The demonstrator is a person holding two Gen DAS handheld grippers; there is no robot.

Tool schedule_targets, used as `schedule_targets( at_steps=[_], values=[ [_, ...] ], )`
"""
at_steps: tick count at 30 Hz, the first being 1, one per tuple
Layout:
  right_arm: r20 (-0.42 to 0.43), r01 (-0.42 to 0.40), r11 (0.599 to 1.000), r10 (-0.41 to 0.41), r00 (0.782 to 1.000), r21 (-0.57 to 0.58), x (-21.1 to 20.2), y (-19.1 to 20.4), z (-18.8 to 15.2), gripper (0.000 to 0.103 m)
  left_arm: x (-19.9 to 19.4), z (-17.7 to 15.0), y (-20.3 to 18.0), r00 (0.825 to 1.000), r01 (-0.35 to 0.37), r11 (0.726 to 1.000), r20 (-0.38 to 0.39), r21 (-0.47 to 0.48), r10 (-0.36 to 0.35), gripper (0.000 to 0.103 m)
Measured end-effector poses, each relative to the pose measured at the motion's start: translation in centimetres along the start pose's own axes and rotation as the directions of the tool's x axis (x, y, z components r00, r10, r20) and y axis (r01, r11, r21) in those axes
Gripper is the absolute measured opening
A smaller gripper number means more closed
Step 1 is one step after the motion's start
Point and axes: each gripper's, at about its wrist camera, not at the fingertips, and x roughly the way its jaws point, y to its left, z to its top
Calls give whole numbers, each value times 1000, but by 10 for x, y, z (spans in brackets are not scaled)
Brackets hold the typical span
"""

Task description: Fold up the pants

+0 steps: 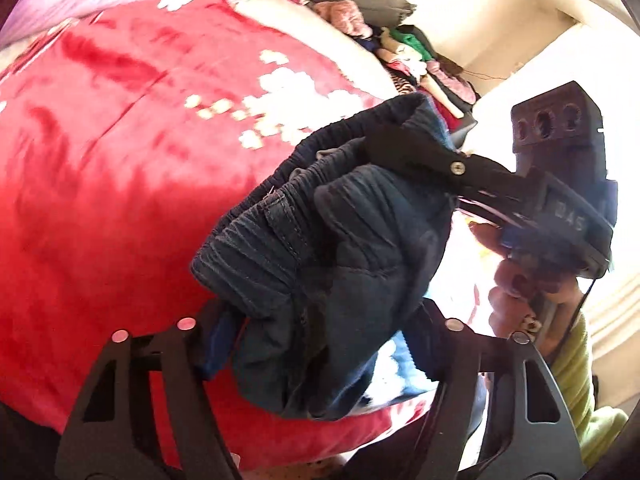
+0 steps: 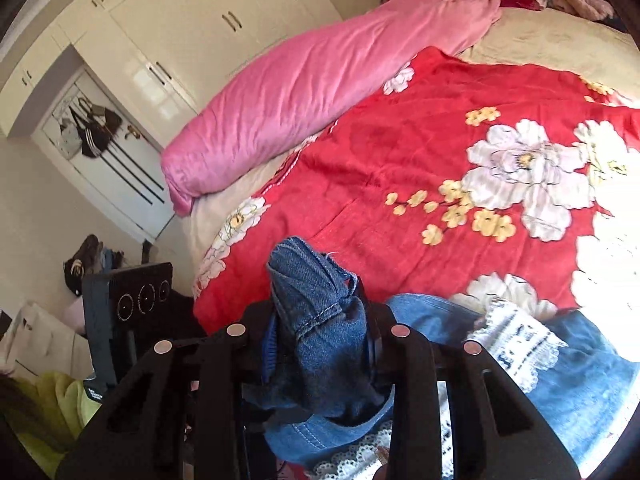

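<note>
Pants (image 1: 320,240): dark blue denim, bunched and lifted off the bed, hanging between my two tools.
Fabric: heavy stitched seams, a gathered elastic waistband puckered into ridges; a paler denim fold (image 2: 316,304) poked up ahead of my right tool.
Left gripper (image 1: 320,332): fingers sat either side of the lower bunch; I could not tell whether the pads pressed it.
Right gripper (image 2: 320,332): clenched on the denim fold, cloth packed tight between the pads.
Bedspread (image 2: 400,152): red, plush, printed with white and yellow flowers, spread flat and open beyond both tools.
Bolster (image 2: 304,88): pink, crinkled, long, lying far ahead to my right tool's left.
</note>
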Motion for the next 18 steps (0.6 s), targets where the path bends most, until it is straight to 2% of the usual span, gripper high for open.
schedule_targets(
  at_steps=[2,3,4,6,7,9,11,13,18],
  values=[
    [30,23,1000,-24,999,18,-17,-9,-6,33,0,-2,-16,1000,11,1000,9,29,-11,57],
    [50,33,999,-35,998,34,-27,-14,-12,39,1,-3,-26,1000,21,998,8,54,-21,57],
    [75,43,998,-47,996,52,-38,-20,-18,51,3,-5,-35,1000,26,996,4,80,-27,57],
    [95,115,989,-124,988,94,-60,-35,-36,57,10,-12,-53,999,34,989,-20,145,-32,63],
    [89,156,980,-167,982,121,-68,-43,-46,64,15,-15,-59,999,42,985,-41,166,-35,64],
    [77,211,959,-229,970,190,-81,-59,-69,70,31,-24,-71,994,65,978,-100,200,-45,69],
    [52,216,943,-236,970,253,-85,-73,-87,72,46,-34,-79,989,65,973,-143,221,-34,71],
    [41,208,931,-231,972,300,-86,-82,-100,80,58,-46,-89,985,54,966,-174,255,-9,73],
    [12,200,916,-217,976,349,-77,-93,-107,81,71,-60,-99,979,16,943,-199,333,54,79]
  ],
)
